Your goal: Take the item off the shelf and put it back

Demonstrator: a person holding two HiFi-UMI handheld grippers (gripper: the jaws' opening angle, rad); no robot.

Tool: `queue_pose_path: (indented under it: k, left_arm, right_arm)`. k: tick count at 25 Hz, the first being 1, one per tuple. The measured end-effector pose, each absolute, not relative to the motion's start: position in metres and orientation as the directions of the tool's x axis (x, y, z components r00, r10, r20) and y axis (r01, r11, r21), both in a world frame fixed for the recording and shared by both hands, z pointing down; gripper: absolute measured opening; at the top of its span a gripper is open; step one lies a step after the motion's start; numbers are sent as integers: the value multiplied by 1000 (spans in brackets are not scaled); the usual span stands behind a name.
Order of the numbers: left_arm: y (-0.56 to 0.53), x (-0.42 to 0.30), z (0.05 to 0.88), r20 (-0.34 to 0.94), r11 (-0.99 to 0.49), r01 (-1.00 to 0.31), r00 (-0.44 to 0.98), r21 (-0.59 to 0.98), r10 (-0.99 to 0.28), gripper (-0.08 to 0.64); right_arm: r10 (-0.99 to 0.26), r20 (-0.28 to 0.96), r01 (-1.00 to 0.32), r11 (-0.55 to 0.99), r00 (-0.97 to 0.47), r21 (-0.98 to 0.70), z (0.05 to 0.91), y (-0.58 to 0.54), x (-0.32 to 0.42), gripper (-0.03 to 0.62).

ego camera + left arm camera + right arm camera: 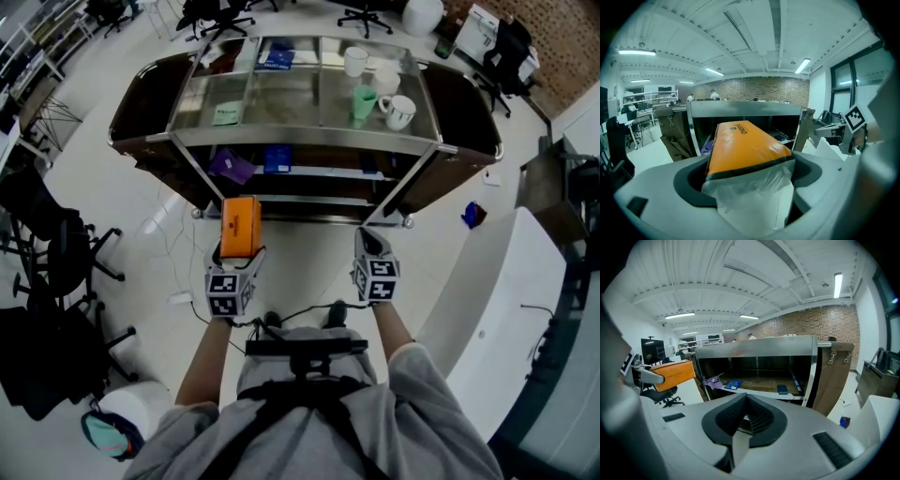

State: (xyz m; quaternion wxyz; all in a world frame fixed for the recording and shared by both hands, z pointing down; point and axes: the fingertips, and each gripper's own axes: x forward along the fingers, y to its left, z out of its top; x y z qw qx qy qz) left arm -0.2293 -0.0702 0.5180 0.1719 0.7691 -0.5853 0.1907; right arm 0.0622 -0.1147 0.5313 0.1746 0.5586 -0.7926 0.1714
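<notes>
An orange box (pixel 240 225) with a clear plastic-wrapped white end sits between the jaws of my left gripper (pixel 240 251), which is shut on it, held out in front of the metal shelf cart (pixel 309 141). In the left gripper view the orange box (pixel 740 145) fills the space between the pads of the left gripper (pixel 749 180) and points at the cart's lower shelf (pixel 745 108). My right gripper (pixel 370 239) hangs beside it, shut and holding nothing. In the right gripper view the right gripper (pixel 747 413) faces the lower shelf (pixel 759 387), with the orange box (pixel 675 372) at the left.
The top shelf carries a white cup (pixel 355 61), a green cup (pixel 363 101), a white mug (pixel 398 111) and a green card (pixel 226 114). A purple item (pixel 232 166) and a blue item (pixel 277 157) lie on the lower shelf. Office chairs (pixel 56 262) stand left, a white counter (pixel 506 300) right.
</notes>
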Motion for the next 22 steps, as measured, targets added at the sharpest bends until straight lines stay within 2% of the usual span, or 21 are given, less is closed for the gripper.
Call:
queue_pose_path:
  k: [22]
  left_arm:
    - [-101,-191,531,515,-329,-943,303,43,-802,462]
  right_arm:
    - [-819,474,-940,335,-323,-63,533,-122,62,9]
